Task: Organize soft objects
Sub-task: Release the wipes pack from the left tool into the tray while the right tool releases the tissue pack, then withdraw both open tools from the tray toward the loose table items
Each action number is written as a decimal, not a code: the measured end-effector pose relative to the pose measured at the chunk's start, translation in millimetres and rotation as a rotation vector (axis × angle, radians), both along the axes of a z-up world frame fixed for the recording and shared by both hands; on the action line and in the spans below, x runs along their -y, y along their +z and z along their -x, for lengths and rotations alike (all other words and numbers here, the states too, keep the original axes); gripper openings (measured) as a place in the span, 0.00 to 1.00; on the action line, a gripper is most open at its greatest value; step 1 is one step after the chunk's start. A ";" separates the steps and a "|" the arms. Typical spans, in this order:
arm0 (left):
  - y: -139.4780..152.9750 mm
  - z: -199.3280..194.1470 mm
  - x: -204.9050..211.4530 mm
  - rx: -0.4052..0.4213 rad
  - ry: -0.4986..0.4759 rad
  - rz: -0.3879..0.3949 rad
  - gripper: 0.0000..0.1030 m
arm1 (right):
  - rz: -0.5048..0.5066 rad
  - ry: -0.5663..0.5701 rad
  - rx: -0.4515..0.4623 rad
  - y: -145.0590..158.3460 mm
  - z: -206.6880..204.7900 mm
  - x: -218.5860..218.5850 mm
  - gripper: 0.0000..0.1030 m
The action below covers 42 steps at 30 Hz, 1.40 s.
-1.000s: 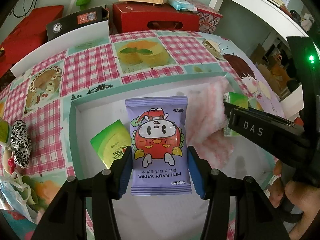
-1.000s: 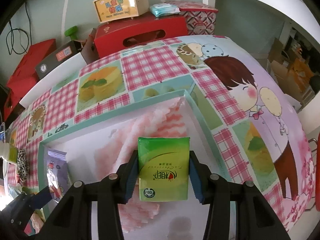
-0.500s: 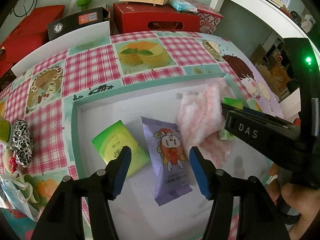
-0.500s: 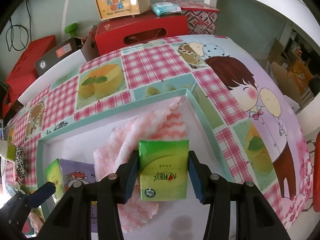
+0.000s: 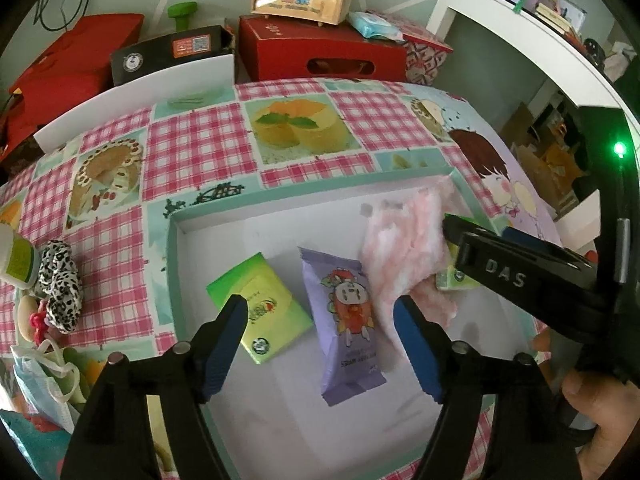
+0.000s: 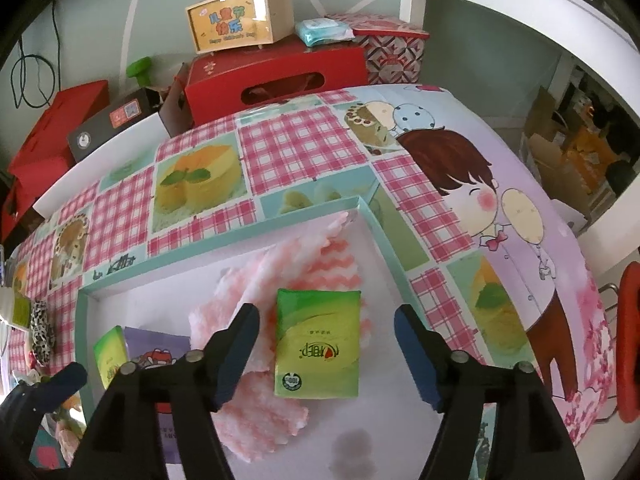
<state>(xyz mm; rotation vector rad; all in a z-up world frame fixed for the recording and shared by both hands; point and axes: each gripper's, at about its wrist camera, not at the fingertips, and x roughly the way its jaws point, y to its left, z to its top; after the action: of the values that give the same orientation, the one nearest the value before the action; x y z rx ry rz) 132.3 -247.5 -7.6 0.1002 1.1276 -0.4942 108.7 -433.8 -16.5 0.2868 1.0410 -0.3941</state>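
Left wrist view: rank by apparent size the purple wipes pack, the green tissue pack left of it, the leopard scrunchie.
1. purple wipes pack
2. green tissue pack, somewhat smaller
3. leopard scrunchie, smallest, though it sits at the distorted edge, so unsure.

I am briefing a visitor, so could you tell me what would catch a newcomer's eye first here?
Probably the shallow box on the busy pink checked tablecloth. Inside lie a purple wipes pack in the middle, a green tissue pack to its left, and another green pack on a pink cloth.
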 end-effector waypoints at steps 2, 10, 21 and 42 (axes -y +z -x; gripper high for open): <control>0.2 -2.5 -4.0 0.005 0.019 -0.005 0.75 | 0.001 -0.007 0.002 0.5 0.3 1.3 0.76; 0.1 -15.5 -26.7 0.009 0.121 -0.004 0.80 | 0.014 -0.026 0.049 10.3 3.2 2.8 0.84; -0.2 -28.9 -57.7 0.013 0.244 0.002 0.80 | 0.000 -0.019 0.117 23.7 4.4 -4.5 0.98; 18.8 -47.5 -139.9 0.019 0.432 0.075 0.94 | -0.050 0.177 0.181 34.7 -14.3 -71.6 0.98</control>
<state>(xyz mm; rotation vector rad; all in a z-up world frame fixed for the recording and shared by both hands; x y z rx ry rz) 179.8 -107.6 11.2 -0.2012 1.0729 -0.1486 123.1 -362.2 18.3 0.2676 0.8913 -0.1794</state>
